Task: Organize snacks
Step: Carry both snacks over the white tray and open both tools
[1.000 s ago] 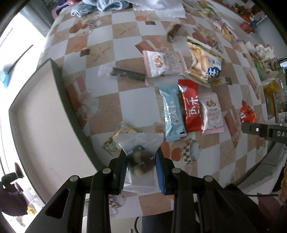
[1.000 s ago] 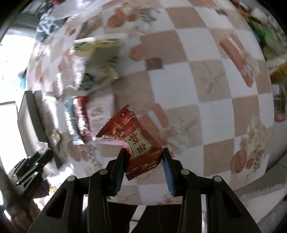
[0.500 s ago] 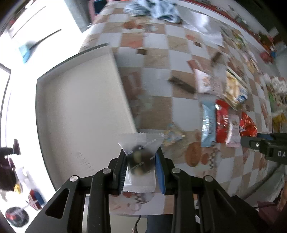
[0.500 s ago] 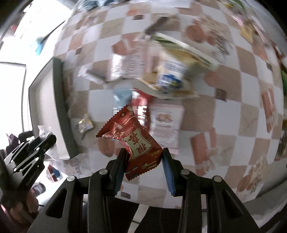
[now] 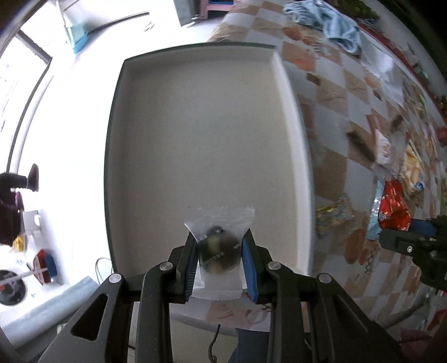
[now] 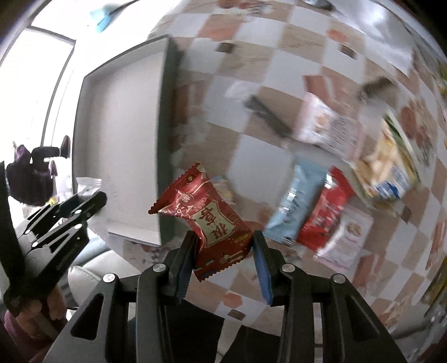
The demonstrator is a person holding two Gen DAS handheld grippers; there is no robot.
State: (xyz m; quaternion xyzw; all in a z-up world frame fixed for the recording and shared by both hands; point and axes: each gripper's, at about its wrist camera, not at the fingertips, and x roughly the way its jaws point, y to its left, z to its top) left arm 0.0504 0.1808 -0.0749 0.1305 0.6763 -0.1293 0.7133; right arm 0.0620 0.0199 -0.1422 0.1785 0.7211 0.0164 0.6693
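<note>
Two grippers each clamp one snack. The left gripper (image 5: 219, 258) grasps a clear-wrapped dark snack (image 5: 220, 251) above the near end of the white tray (image 5: 293, 117). The right gripper (image 6: 223, 258) grasps a red packet (image 6: 208, 220) over the checkered tablecloth (image 6: 259, 156), just beside the tray's right wall.

Domestic interior, probably a living or dining area. A table under a checked cloth (image 5: 329, 92) with printed patterns carries loose snack packets (image 6: 332, 128), a shallow white tray (image 5: 201, 125) and a crumpled blue cloth (image 5: 332, 25). A pale tiled floor (image 5: 83, 69) lies beside it, with a bright window or glass door at the left edge.
</note>
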